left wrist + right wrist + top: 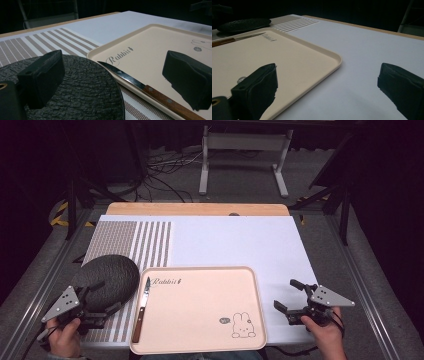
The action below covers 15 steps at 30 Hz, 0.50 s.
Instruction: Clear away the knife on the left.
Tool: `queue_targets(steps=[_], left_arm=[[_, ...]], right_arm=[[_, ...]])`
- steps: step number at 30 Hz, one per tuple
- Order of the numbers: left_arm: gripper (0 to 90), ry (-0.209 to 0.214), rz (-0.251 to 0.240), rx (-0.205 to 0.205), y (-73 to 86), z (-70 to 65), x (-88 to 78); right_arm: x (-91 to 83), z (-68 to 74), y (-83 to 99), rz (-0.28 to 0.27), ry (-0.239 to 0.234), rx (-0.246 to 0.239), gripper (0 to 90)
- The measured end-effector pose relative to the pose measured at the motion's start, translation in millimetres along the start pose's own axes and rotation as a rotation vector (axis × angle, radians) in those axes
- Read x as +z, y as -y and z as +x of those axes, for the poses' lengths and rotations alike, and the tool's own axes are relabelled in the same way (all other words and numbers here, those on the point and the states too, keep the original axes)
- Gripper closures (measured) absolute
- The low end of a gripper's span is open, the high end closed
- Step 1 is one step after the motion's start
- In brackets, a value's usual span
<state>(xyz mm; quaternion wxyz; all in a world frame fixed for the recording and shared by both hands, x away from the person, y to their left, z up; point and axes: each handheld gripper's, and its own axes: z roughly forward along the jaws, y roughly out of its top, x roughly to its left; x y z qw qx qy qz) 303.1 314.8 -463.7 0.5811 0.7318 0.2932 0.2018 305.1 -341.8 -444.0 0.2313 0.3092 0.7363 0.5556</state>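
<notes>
While both hover | left claw [102, 297] apart over plate [117, 272] | right claw [292, 295] apart beside tray [252, 285]

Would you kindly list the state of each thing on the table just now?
Wooden-handled knife: lying flat along the tray's left edge, ungripped.
Dark textured round plate: empty, flat on the striped mat.
Beige rabbit-print tray: flat, holding nothing else.
Left gripper: open, over the plate.
Right gripper: open, empty.
</notes>
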Motion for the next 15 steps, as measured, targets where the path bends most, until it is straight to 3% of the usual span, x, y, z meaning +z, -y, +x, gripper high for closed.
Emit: queue_targets(steps=[2,8,15], left_arm=[[5.1,0.001,-0.003,-0.009,1.9,-0.4,-0.2],[4.9,-0.004,0.018,0.025,1.5,-0.1,0.5],[4.2,-0.011,0.038,0.022,0.1,-1.0,0.5]], right_arm=[[-0.3,0.0,0.0,-0.003,0.000,0.004,3.7],[0.4,0.3,0.7,-0.003,0.000,0.004,3.7],[0.0,0.1,0.7,-0.007,0.001,0.005,3.7]])
